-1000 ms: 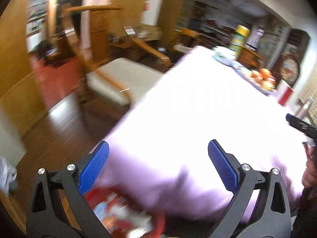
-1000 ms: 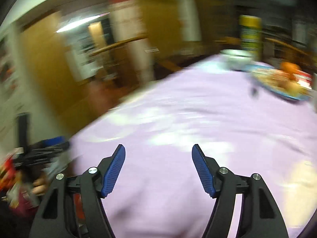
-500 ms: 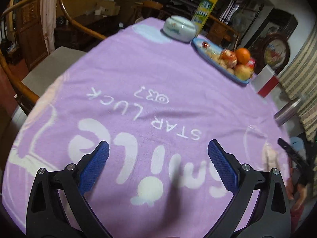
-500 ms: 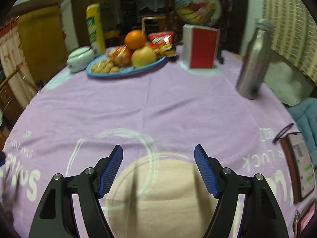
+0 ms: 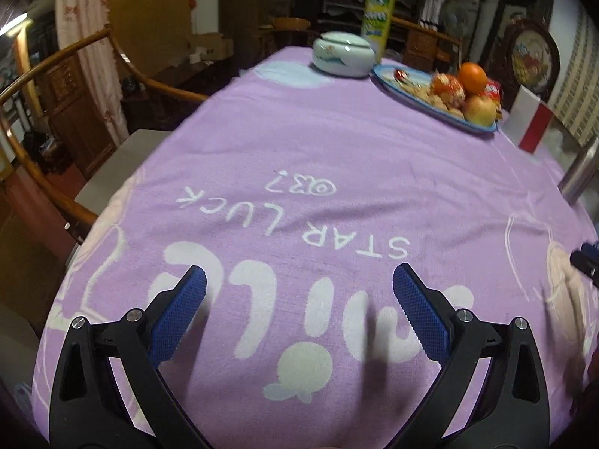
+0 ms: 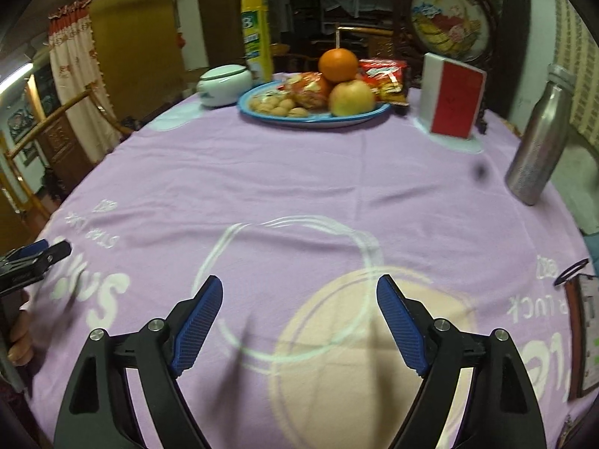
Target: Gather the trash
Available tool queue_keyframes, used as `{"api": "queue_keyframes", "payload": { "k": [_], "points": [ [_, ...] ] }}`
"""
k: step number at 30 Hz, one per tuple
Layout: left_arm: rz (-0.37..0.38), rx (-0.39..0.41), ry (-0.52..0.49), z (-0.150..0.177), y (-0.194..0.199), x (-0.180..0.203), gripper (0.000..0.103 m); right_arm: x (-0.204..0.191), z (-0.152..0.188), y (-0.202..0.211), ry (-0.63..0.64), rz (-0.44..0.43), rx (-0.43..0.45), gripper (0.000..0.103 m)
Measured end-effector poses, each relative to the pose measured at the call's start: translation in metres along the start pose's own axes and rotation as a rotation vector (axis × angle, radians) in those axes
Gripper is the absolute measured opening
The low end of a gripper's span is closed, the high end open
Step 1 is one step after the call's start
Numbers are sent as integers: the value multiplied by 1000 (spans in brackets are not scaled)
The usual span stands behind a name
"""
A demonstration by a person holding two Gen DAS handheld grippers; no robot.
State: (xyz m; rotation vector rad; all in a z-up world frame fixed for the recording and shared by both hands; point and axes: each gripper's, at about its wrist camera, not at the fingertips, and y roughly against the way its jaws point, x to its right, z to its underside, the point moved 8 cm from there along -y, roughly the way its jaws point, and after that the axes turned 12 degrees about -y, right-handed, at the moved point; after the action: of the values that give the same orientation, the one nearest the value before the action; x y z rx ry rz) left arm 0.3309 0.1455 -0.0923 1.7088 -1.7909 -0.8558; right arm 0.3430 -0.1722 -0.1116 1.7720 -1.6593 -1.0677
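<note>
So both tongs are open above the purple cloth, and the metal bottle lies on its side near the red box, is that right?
Not quite: the metal bottle stands upright, as the right wrist view shows. It is near the red box, and the left tongs and right tongs are open above the purple cloth.

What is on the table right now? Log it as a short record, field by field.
surface: purple tablecloth
blue plate: orange, apple, cookies, red snack packets
left of plate: white lidded jar, yellow canister
right of plate: red-and-white box, steel bottle
left gripper: jaws open, empty
right gripper: jaws open, empty
</note>
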Motion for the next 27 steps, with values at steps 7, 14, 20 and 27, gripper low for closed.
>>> {"api": "queue_keyframes", "payload": {
  "k": [7,14,20,27],
  "points": [
    [-16,35,88,22,51,-3,96,-25,9,25,33,-103,10,85],
    [-155,50,204,73,120,-27,96,-56,29,59,61,-278,-4,85],
    [-388,-114,408,197,173,-75,96,-98,57,88,222,-360,24,85],
    [-590,-237,633,332,224,-119,96,-198,118,119,425,-518,-45,85]
  ]
}}
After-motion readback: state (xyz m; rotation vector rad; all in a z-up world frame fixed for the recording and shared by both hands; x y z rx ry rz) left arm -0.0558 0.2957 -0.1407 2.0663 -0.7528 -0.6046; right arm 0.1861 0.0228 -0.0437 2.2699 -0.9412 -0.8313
